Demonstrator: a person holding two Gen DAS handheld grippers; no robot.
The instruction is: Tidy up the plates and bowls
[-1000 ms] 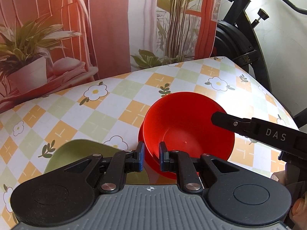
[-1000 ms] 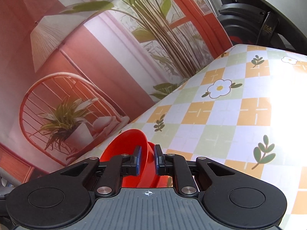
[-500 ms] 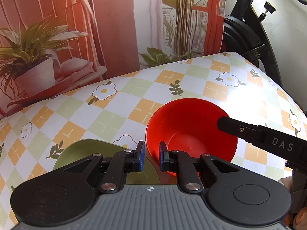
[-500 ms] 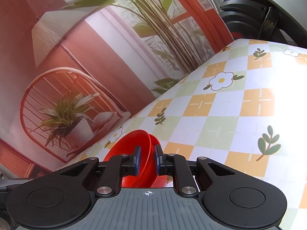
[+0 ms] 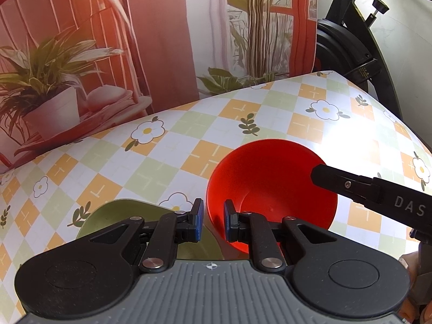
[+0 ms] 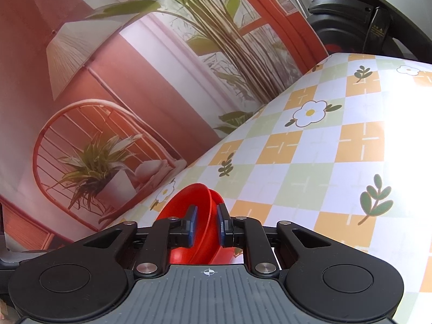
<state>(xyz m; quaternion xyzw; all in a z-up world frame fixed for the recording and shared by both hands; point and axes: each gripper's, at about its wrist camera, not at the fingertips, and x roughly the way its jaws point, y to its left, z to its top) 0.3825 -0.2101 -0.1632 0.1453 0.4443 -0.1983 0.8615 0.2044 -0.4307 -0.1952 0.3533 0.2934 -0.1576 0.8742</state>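
Note:
A red bowl (image 5: 270, 189) hangs tilted over the checked table (image 5: 162, 167). My right gripper (image 6: 206, 226) is shut on the bowl's rim (image 6: 183, 202), one pad inside the bowl and one outside. Its black finger (image 5: 337, 181) reaches in from the right in the left wrist view. My left gripper (image 5: 213, 221) keeps a narrow gap between its pads. The bowl's near-left wall runs through that gap, and I cannot tell whether the pads pinch it. A green plate (image 5: 121, 216) lies flat on the table, partly hidden under the left gripper.
A printed backdrop (image 5: 162, 40) of plants and a chair stands along the table's far edge. A black exercise bike (image 5: 345, 40) stands past the far right corner. Part of a hand (image 5: 406, 260) shows at the lower right. Bright glare covers the table's right side (image 6: 405, 135).
A second ago a red plate showed under the bowl. The bowl has come up off it in the right gripper and the plate no longer shows. Both finger gaps are unchanged.

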